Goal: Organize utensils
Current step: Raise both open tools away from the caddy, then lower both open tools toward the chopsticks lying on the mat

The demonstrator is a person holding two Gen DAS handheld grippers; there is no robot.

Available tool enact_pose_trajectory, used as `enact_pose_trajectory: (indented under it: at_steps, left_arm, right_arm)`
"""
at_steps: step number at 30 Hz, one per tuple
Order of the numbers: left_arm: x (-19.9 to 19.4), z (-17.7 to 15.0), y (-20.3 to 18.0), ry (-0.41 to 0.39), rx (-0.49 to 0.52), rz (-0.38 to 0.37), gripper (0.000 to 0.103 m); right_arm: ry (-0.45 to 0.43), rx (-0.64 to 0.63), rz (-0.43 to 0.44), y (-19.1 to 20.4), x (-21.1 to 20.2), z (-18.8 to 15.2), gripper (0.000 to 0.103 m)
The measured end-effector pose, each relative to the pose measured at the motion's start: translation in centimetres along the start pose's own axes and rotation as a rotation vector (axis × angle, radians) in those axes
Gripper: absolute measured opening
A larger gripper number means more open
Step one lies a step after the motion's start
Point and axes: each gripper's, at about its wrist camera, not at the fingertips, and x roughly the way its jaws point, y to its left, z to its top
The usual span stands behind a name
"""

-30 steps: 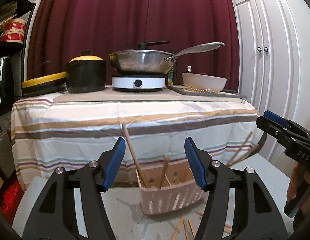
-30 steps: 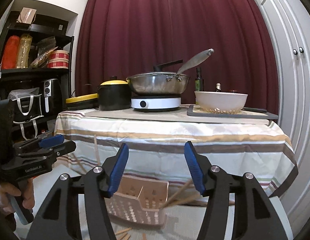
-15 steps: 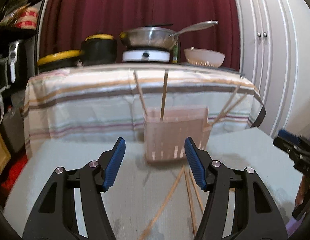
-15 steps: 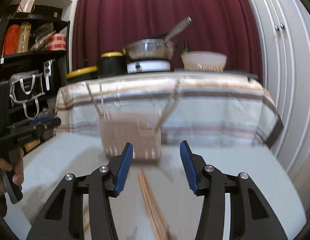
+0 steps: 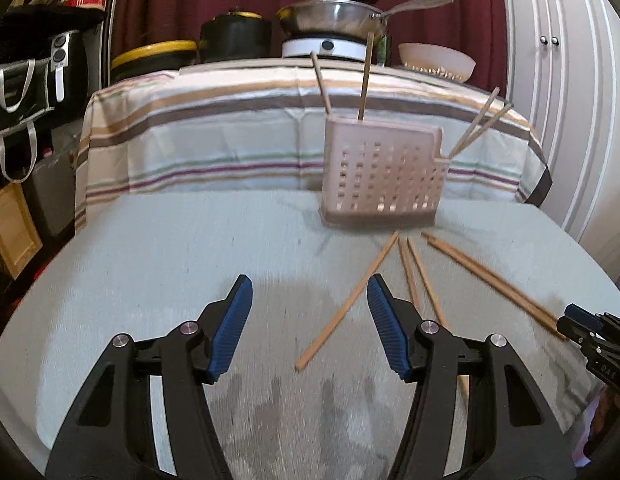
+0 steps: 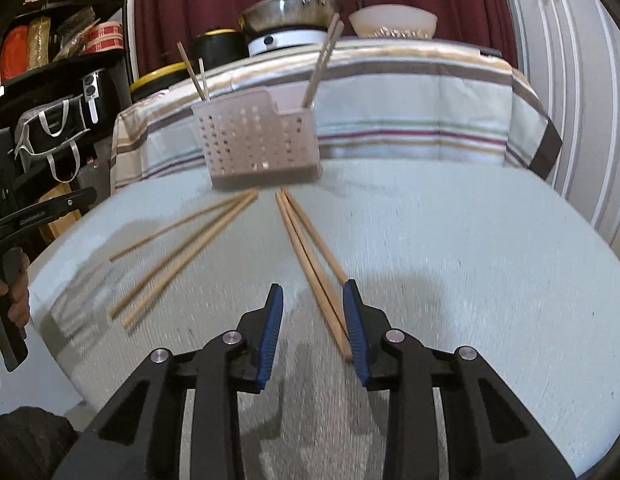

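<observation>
A pink perforated utensil basket (image 5: 380,176) stands at the far side of a grey table (image 5: 150,264), with several wooden chopsticks standing in it. It also shows in the right wrist view (image 6: 258,144). Several loose chopsticks (image 5: 346,304) lie on the table in front of it. My left gripper (image 5: 308,326) is open and empty, above the table, with one chopstick lying between its fingers. My right gripper (image 6: 312,328) is open, low over a pair of chopsticks (image 6: 310,256) whose near ends lie by its right finger.
Behind stands a table with a striped cloth (image 5: 230,136), carrying a pan on a hob (image 5: 330,24), a black pot (image 5: 234,40) and a bowl (image 5: 436,60). Black shelves (image 6: 58,60) stand at left, white cupboard doors (image 5: 558,80) at right.
Both grippers have tilted down and lowered towards the table, so the loose chopsticks now lie close in front of them. The right gripper's jaws have narrowed a little.
</observation>
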Motion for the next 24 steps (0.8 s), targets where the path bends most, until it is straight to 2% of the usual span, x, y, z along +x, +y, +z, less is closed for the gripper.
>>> enact_pose_trajectory:
  at_steps: [13, 18, 24]
  left_arm:
    - [0.5, -0.9, -0.1, 0.032, -0.006, -0.007, 0.058]
    - [0.7, -1.2, -0.1, 0.038, -0.006, -0.01, 0.058]
    - [1.0, -1.4, 0.2, 0.049, -0.011, -0.007, 0.058]
  right_arm:
    - [0.045, -0.003, -0.017, -0.1, 0.6, -1.2, 0.03]
    - [0.051, -0.022, 0.017, 0.7, 0.5, -1.2, 0.029]
    - [0.049, -0.003, -0.016, 0.3, 0.7, -1.2, 0.03]
